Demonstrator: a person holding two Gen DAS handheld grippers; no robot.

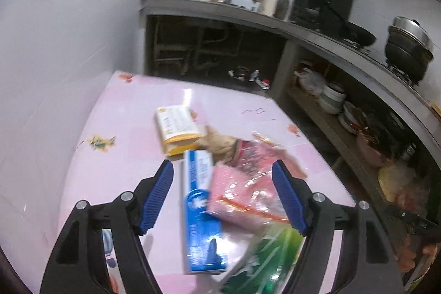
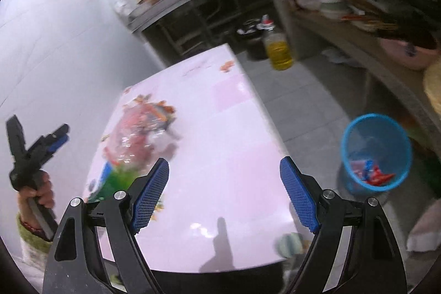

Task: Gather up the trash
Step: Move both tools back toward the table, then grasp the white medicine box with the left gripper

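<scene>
Below, trash (image 1: 220,178) lies under the left tool (image 1: 222,197).

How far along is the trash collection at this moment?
Partly done: the blue bin on the floor already holds a few wrappers. Nothing is in hand; the left gripper and right gripper are open and empty. Left on the table: the yellow box, blue box and plastic bags.
</scene>
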